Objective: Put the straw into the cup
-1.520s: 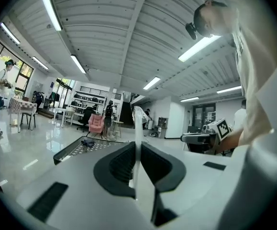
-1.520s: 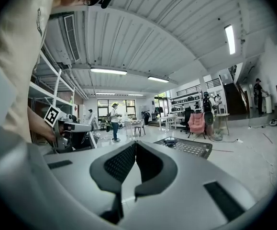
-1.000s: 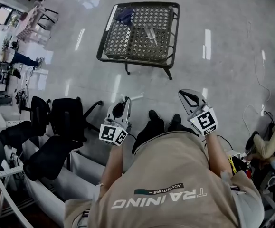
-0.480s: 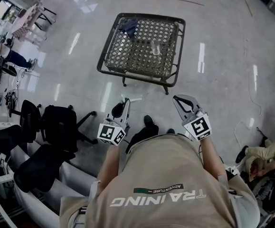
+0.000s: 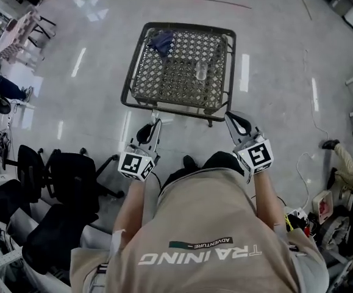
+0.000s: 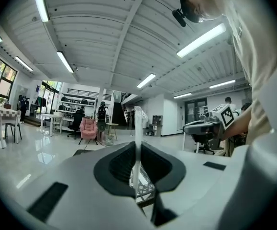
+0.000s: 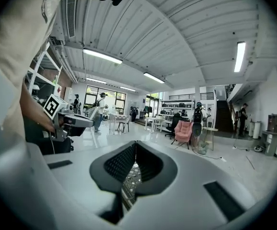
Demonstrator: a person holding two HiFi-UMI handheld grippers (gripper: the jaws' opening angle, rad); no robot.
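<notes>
A clear cup [image 5: 201, 71] stands upright on the dark lattice table [image 5: 170, 104], right of its middle. My left gripper [image 5: 153, 124] is held level just short of the table's near edge, shut on a white straw [image 6: 138, 128] that stands upright between its jaws. In the left gripper view my left gripper [image 6: 137, 145] shows the straw rising above the pads. My right gripper [image 5: 233, 116] hovers at the table's near right corner. Its jaw tips meet in the right gripper view [image 7: 136, 145], with nothing between them.
A blue cloth [image 5: 161, 41] lies at the table's far left corner. Black office chairs [image 5: 72, 170] stand on the floor to my left. Another person [image 5: 350, 160] and cables [image 5: 313, 163] are at the right edge.
The person has walked forward, so the table is closer and both grippers now reach its near edge. The straw stays clamped in the left gripper, and the right jaws stay shut.
</notes>
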